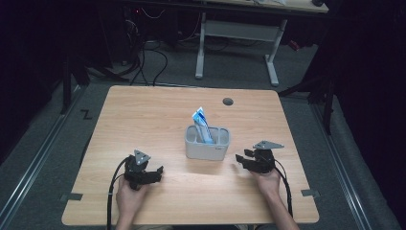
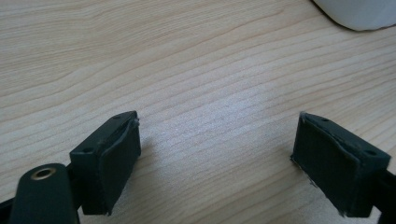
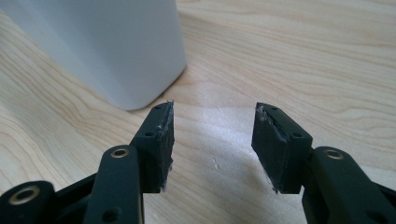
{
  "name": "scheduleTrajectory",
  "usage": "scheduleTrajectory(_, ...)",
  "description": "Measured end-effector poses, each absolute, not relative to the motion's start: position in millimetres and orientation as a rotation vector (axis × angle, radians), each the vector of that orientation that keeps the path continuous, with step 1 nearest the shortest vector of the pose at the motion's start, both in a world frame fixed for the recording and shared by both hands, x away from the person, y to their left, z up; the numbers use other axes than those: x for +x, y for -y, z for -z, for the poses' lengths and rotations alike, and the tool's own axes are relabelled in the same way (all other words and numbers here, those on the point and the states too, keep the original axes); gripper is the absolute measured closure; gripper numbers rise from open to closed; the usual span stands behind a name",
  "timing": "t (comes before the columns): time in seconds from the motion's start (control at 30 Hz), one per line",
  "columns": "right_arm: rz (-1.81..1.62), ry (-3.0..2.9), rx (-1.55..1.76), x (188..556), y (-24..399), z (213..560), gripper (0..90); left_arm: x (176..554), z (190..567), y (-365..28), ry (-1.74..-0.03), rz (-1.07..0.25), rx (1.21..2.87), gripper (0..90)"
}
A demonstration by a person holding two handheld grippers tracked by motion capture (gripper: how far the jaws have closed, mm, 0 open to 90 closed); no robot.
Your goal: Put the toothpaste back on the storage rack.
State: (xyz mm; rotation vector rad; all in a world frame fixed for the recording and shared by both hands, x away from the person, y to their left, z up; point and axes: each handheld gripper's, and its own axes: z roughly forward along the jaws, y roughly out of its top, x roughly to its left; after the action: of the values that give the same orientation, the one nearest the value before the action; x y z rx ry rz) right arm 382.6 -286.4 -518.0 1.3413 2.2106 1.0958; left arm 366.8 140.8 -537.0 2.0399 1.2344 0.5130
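Looking down from the high view, a grey holder [image 1: 207, 143] stands upright near the middle of the wooden tabletop [image 1: 143, 115], with a blue and white packet [image 1: 202, 124] standing in its left compartment and leaning so its top pokes well above the rim. The left gripper [image 1: 152, 173] rests low on the tabletop to the holder's left and nearer the person, a hand [image 1: 128, 197] wrapped around its body, and its fingers point toward the holder. The right gripper [image 1: 240, 160] sits on the other side, just beside the holder's right wall, also aimed inward. In the left gripper view, the two black fingers [image 2: 109, 161] are spread wide with bare wood grain between them, pinching nothing; a rounded corner of the grey holder shows at the top right, apart from them. In the right gripper view, the fingers [image 3: 156, 144] are likewise spread with nothing between them, hovering close above the wood, and the holder's pale wall rises just beyond the left-hand finger, near it but not touching.
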Motion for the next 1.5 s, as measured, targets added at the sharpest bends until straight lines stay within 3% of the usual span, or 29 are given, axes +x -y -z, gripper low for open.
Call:
scheduleTrajectory(0.93, -1.007, -2.227, 1.301, 386.4, 273.4, 530.5, 48.4, 366.8, 536.9, -140.8, -1.234, -0.513, 2.042, 15.4)
scheduleTrajectory(1.3, -0.943, -2.217, 1.275, 386.0, 270.0, 531.2, 40.4, 366.7, 537.1, -140.7, -1.234, -0.514, 2.038, 15.4)
scheduleTrajectory(1.5, -0.94, -2.218, 1.276, 385.8, 270.0, 531.1, 40.3, 366.7, 537.1, -140.6, -1.234, -0.514, 2.038, 15.4)
